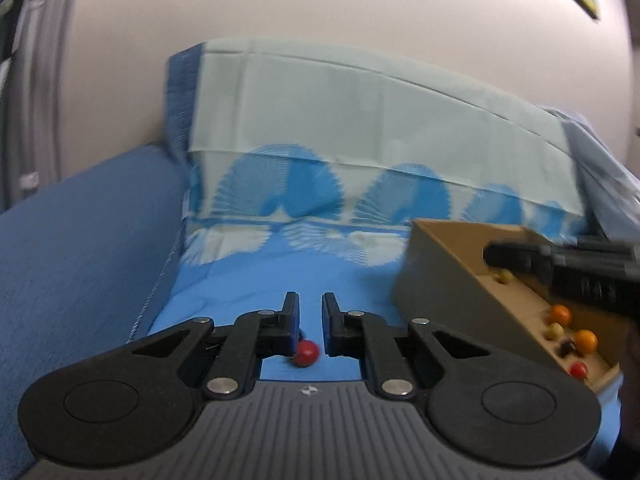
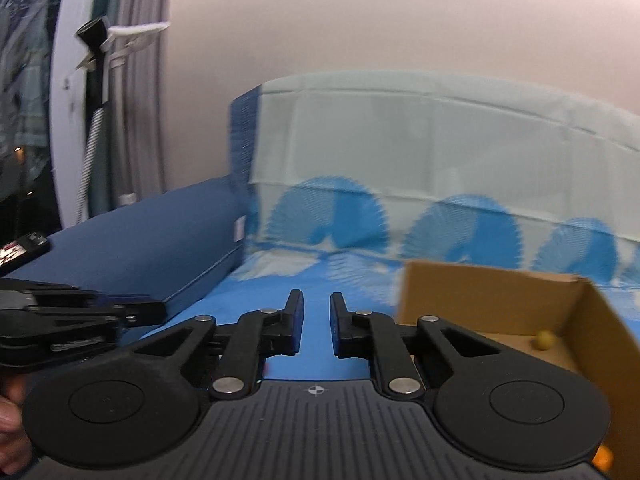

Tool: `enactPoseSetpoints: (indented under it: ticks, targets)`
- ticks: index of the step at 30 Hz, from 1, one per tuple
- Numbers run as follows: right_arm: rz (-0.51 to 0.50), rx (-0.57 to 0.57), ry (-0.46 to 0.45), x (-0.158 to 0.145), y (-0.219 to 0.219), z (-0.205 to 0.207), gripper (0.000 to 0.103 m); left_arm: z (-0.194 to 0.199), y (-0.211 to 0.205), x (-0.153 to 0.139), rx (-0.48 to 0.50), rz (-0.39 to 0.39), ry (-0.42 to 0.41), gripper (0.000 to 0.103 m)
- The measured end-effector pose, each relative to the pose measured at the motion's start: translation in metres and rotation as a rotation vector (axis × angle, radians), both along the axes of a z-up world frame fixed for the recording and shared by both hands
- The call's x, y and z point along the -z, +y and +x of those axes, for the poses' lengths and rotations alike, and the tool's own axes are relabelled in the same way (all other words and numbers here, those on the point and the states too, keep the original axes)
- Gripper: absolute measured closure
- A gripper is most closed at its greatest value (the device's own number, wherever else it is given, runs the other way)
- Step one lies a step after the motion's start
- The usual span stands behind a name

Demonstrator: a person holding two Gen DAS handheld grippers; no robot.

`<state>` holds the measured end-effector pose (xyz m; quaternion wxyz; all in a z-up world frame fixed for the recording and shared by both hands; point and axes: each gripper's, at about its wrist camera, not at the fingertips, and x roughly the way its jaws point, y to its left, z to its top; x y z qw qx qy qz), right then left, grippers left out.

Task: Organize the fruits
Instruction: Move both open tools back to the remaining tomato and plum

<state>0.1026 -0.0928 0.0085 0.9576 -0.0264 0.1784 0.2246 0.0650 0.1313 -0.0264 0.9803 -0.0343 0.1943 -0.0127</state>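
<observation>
Setting: we are working over a blue patterned bed sheet [image 1: 248, 280], with a pale pillow [image 1: 340, 128] leaning against the wall and a dark blue cushion [image 1: 80, 240] to its left.
Left gripper [image 1: 311, 314]: we see its 2 fingers drawn in to a narrow slot with nothing between them; it holds nothing.
Red fruit [image 1: 306, 353]: 1 small red ball lies on the sheet below the left gripper, close to its left finger near the finger's base; we cannot tell whether it touches the finger.
Right gripper [image 2: 316, 314]: we see the same narrow slot here, only blue sheet showing through it, and nothing is gripped. In the left wrist view its black body reaches in over the box from the right.
Cardboard box [image 1: 432, 280]: it sits on the sheet to the right of both grippers, open at the top.
Box contents: we count 2 orange fruits [image 1: 560, 314], 1 red one [image 1: 579, 369], 1 dark one [image 1: 567, 346] and 2 pale yellow ones [image 1: 505, 276] on its floor; blur may hide others.
Right wrist view of the box: 1 pale yellow fruit lies near the back corner.
Person: a hand [image 2: 10, 432] shows at the lower left edge of the right wrist view, under the left gripper's body.
</observation>
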Motion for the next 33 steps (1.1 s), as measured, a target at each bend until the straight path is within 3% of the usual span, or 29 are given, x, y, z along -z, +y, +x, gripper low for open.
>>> enactPoseSetpoints:
  ticks: [5,13,17,19,23,33]
  targets:
    - [-0.007,-0.042,0.063,0.019,0.035,0.01,0.088,0.005,0.028,0.001,-0.07,-0.104,0.013,0.09]
    - [-0.073,-0.031,0.162,0.061,0.079,0.039,0.086,0.014,0.04,0.0,-0.122,-0.137,0.001,0.09]
    - [-0.073,0.026,0.223,0.085,0.093,0.056,0.064,0.023,0.042,0.004,-0.134,-0.138,0.011,0.089]
    - [-0.075,0.037,0.233,0.094,0.101,0.062,0.062,0.027,0.044,0.006,-0.14,-0.145,0.019,0.089]
    - [-0.089,0.048,0.219,0.105,0.113,0.076,0.045,0.034,0.05,0.01,-0.154,-0.163,0.036,0.089]
    - [-0.1,0.032,0.305,0.14,0.126,0.113,0.046,0.043,0.054,0.016,-0.161,-0.172,0.057,0.088]
